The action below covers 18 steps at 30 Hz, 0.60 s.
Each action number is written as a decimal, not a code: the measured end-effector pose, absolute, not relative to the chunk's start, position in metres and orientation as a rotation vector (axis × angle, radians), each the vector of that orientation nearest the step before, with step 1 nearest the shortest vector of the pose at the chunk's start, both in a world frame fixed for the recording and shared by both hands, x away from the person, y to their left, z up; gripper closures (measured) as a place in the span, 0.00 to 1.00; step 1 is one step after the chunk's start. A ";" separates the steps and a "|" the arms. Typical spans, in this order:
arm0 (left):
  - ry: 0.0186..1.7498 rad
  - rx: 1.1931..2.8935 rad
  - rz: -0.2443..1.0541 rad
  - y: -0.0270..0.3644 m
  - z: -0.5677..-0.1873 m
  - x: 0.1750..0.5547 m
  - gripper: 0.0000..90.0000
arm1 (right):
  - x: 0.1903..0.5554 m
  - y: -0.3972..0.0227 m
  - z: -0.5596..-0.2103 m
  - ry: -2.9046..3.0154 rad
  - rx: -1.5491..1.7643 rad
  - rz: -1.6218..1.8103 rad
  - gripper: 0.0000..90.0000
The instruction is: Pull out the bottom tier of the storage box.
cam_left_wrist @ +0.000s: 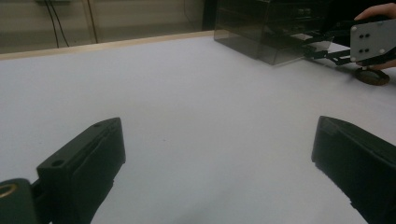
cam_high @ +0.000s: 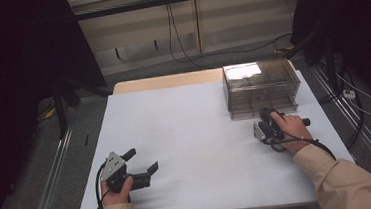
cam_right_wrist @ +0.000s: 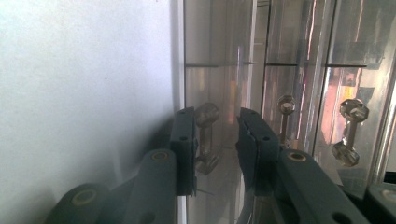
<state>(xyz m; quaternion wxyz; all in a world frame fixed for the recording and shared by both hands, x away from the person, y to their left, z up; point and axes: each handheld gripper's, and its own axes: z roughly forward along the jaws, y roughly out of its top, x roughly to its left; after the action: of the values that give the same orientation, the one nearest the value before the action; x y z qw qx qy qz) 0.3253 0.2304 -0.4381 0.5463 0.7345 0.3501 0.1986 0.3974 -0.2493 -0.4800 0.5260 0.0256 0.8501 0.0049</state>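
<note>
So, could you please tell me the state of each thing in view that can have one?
Smoky clear plastic drawer box: upright, drawers look closed.
Clear faceted drawer handle: between the jaws, grip unclear.
Right gripper: jaws narrowed around that handle.
Left gripper: jaws wide open, holding nothing, over the white table.

A white table (cam_high: 186,134) stands on grey floor (cam_high: 76,143). Beyond the table, black cables (cam_high: 173,30) hang down a pale wall panel (cam_high: 138,33). Dark curtains (cam_high: 15,72) flank it.
</note>
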 end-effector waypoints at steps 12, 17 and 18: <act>0.830 1.746 0.470 0.230 -0.438 0.325 0.03 | 0.394 -0.248 -0.479 2.035 0.056 0.014 0.78; 0.829 1.746 0.469 0.230 -0.438 0.325 0.03 | 0.391 -0.248 -0.480 2.034 0.059 0.016 0.78; 0.830 1.745 0.469 0.230 -0.438 0.325 0.03 | 0.391 -0.248 -0.480 2.034 0.058 0.016 0.78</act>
<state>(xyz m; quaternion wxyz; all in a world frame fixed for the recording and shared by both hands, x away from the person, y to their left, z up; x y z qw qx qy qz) 0.3248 0.2303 -0.4382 0.5451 0.7358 0.3498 0.1977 0.3907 -0.2475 -0.4796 0.5255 0.0242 0.8504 0.0067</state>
